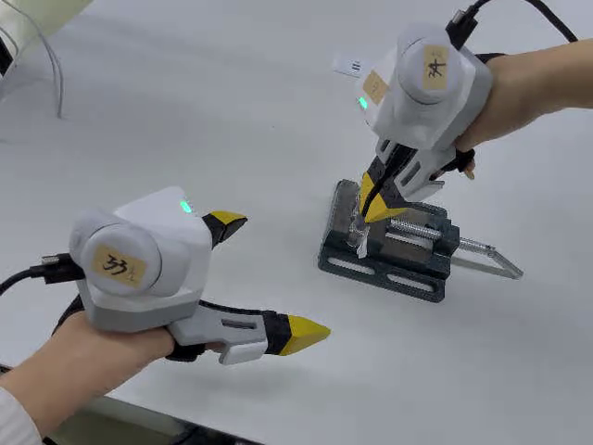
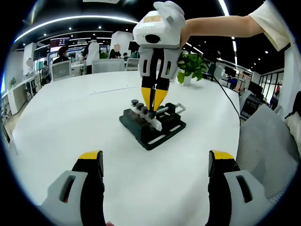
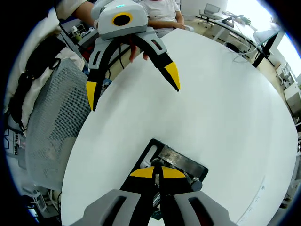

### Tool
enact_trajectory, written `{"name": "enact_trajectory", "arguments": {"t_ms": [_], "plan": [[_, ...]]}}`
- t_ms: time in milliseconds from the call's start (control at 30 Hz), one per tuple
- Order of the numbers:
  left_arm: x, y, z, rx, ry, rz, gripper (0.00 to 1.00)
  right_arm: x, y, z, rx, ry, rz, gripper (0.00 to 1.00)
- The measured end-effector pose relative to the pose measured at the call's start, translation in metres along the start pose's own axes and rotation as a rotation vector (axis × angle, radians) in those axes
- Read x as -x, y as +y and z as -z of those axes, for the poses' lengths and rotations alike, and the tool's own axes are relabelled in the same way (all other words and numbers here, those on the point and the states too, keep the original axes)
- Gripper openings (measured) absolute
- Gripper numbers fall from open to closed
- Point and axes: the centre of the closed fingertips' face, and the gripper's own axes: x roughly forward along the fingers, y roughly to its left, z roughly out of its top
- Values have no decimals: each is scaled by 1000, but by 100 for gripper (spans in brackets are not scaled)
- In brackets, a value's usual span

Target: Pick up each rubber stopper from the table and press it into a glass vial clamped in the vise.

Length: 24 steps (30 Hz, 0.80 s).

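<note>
The glass vials [image 2: 143, 109] stood upright in a short row, clamped between the cheeks of the vise [image 1: 375, 269], which rested on the white table [image 1: 232, 111]. In the left gripper view, several vials in the row carried dark stoppers [image 2: 135, 101]. The row ran along the line of the vise cheeks, and each vial's long axis pointed straight up from the table.

The right gripper [image 1: 375, 211] hung directly above the vise, pointing steeply down. Its yellow tips met at the mouth of the vial that appeared to be the end one, on the side toward the left gripper. Its jaws were drawn together tip to tip. Whether a stopper was pinched between them could not be told, because the tips hid the spot. In the right gripper view the closed tips lay over the vise.

The left gripper [image 1: 273, 275] was held well apart from the vise, nearer the person, with its jaws spread wide and nothing between them. It faced the vise across bare table.

Judgement: the right gripper was the nearer one by far, and the step in hand was a seating press. The press should travel straight down the vial's upright axis. A sideways push could tilt the stopper or load the glass against the cheeks.
</note>
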Motion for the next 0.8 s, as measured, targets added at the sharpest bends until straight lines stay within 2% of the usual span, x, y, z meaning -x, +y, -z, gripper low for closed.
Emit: {"name": "enact_trajectory", "arguments": {"t_ms": [200,467,633,800], "plan": [[-1,0,4,4,7,5,91,-1,0,-2,-27,5,-15,0],[-4,-2,5,12,10,13,91,-2,3,-1,-64,15,17,0],[-3,3,7,20,11,5,91,-2,5,1,-64,6,31,0],[-5,6,7,29,5,-3,91,-2,5,-2,-58,31,27,0]]}}
